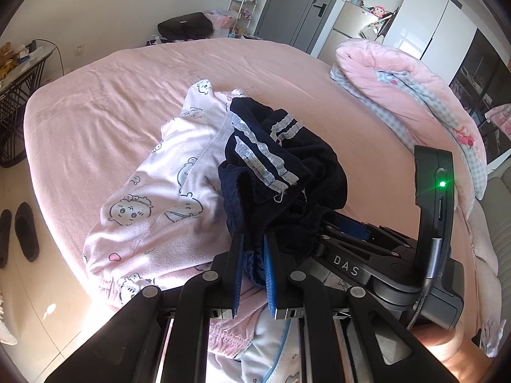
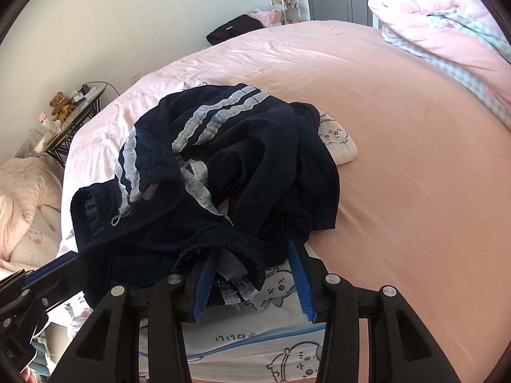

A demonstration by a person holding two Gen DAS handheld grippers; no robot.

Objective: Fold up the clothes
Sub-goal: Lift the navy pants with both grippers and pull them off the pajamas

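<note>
Your left claw, at the lower centre of the left wrist view, is closed on an edge of the navy garment with pale lace stripes, which sits crumpled mid-frame on the pink bed. Your right claw, lower centre of its own view, stands open with navy hem and a lace end lying between its blue fingers; nothing is pinched there. The navy garment is bunched, not flat or folded. To do this step well, I judge you should close the right claw on one single hem layer, well apart from the left grip, then draw the two apart so the cloth spreads. The left view alone shows the pink cartoon-print garment stretching to the lower left beneath the navy one, and slippers on the floor. The right view alone shows a white printed piece with blue trim under the claw, and the bare bed at right
</note>
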